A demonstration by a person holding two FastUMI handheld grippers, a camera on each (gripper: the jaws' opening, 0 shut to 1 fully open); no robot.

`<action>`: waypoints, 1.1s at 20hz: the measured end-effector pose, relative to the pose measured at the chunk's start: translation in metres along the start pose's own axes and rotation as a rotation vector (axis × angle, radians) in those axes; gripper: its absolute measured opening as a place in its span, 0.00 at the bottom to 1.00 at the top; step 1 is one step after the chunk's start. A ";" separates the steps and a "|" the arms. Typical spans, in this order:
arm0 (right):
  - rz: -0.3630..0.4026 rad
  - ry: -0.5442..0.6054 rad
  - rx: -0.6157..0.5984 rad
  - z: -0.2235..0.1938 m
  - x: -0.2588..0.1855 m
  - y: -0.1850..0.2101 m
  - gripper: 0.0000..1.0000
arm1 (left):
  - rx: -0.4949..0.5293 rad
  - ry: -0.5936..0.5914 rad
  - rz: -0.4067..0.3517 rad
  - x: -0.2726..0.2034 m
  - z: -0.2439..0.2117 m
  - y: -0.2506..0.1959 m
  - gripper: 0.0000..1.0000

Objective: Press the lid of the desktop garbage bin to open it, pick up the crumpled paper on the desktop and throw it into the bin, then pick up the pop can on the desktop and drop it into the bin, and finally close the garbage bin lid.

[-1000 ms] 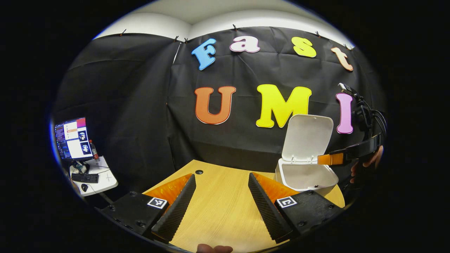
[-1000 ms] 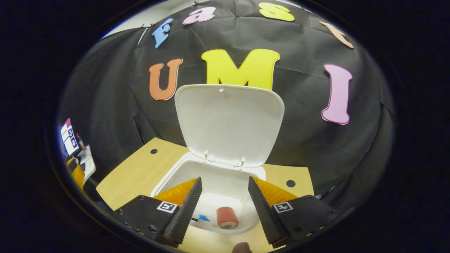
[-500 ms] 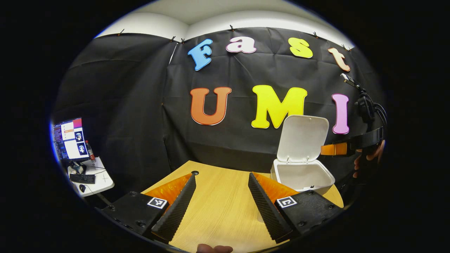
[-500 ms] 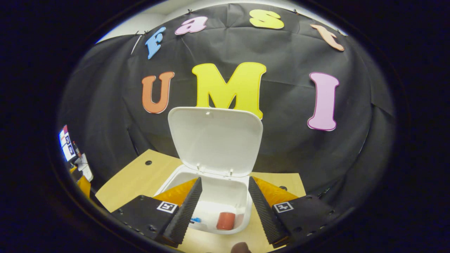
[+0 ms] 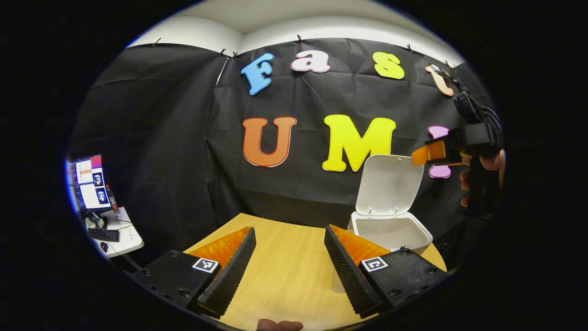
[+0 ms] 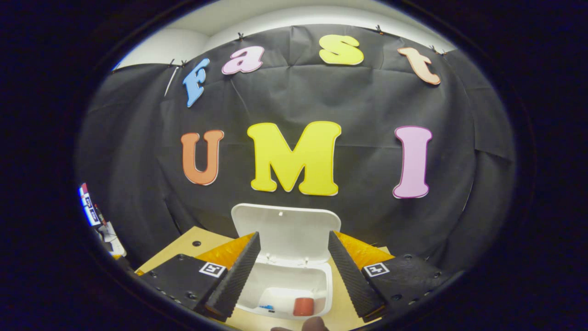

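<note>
1. White plastic makes up the garbage bin (image 6: 287, 287), which stands on the wooden table (image 5: 285, 271) with its lid (image 6: 285, 233) swung up and standing nearly upright at the back edge.
2. In the right gripper view the right gripper (image 6: 289, 271) hangs above the bin, looking down past its own fingers into the open mouth; the fingers are spread wide apart with nothing between them.
3. Straight ahead of and below that gripper, between its two fingers as seen, the pop can (image 6: 303, 306) lies on the floor of the bin, red-orange, close to the near wall.
4. Just to the left of the can, also on the bin's floor, sits a small blue scrap (image 6: 264, 307); it is too small to tell what it is.
5. In the left gripper view the left gripper (image 5: 289, 271) is held low over the bare tabletop, fingers parted wide and holding nothing.
6. From that gripper, the bin (image 5: 390, 232) sits ahead and to the right, beside its right finger, lid (image 5: 389, 184) raised.
7. Higher to the right, above the raised lid's top edge and clear of it, the right gripper (image 5: 429, 154) shows, held by a hand (image 5: 482, 179).
8. Far to the left, beyond the table, a monitor (image 5: 88, 182) stands on a small white side table (image 5: 121, 232) with a keyboard (image 5: 104, 234).
</note>
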State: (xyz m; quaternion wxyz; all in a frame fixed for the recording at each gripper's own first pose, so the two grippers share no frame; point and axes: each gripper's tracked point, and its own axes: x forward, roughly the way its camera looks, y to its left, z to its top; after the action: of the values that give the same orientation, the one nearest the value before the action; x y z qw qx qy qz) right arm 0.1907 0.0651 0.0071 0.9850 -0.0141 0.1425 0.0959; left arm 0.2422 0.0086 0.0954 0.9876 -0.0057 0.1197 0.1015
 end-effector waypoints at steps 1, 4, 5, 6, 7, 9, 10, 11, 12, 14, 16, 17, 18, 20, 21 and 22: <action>-0.008 -0.017 0.003 0.007 0.003 0.001 0.94 | 0.005 -0.003 0.003 0.000 0.002 0.001 0.97; -0.020 -0.066 0.019 0.032 0.015 0.007 0.94 | 0.002 -0.020 0.011 0.000 0.007 0.002 0.97; -0.026 -0.073 0.024 0.036 0.020 0.009 0.94 | 0.000 -0.019 0.016 0.000 0.008 0.004 0.97; -0.031 -0.077 0.028 0.040 0.025 0.010 0.94 | 0.001 -0.019 0.026 0.001 0.008 0.006 0.97; -0.034 -0.079 0.029 0.041 0.031 0.013 0.94 | 0.002 -0.019 0.035 0.001 0.009 0.008 0.97; -0.042 -0.078 0.025 0.043 0.042 0.014 0.94 | 0.002 -0.021 0.054 0.002 0.010 0.012 0.97; -0.047 -0.073 0.024 0.043 0.047 0.014 0.94 | 0.001 -0.019 0.063 0.003 0.010 0.014 0.97; -0.050 -0.068 0.022 0.040 0.052 0.015 0.94 | 0.001 -0.017 0.073 0.003 0.008 0.017 0.96; -0.054 -0.065 0.018 0.040 0.056 0.014 0.94 | 0.001 -0.014 0.083 0.003 0.007 0.019 0.96; -0.060 -0.059 0.010 0.038 0.066 0.014 0.94 | -0.010 -0.009 0.096 0.004 0.006 0.022 0.97; -0.060 -0.049 0.013 0.036 0.072 0.014 0.94 | -0.017 0.000 0.105 0.007 0.002 0.023 0.97; -0.060 -0.044 0.013 0.034 0.075 0.014 0.94 | -0.018 0.001 0.110 0.007 0.003 0.024 0.97; -0.060 -0.039 0.010 0.032 0.078 0.015 0.94 | -0.018 0.000 0.113 0.007 0.004 0.024 0.97; -0.060 -0.030 0.006 0.030 0.081 0.014 0.94 | -0.019 0.001 0.117 0.008 0.002 0.024 0.97; -0.062 -0.025 0.004 0.028 0.083 0.014 0.94 | -0.020 0.002 0.117 0.008 0.002 0.024 0.97; -0.065 -0.020 0.004 0.027 0.084 0.014 0.94 | -0.022 0.003 0.118 0.008 0.002 0.024 0.97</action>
State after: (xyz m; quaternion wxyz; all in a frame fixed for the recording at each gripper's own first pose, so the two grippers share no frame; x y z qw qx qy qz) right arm 0.2744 0.0954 0.0093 0.9891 -0.0158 0.1321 0.0636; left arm 0.2457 0.0335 0.0956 0.9796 -0.0096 0.1203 0.1609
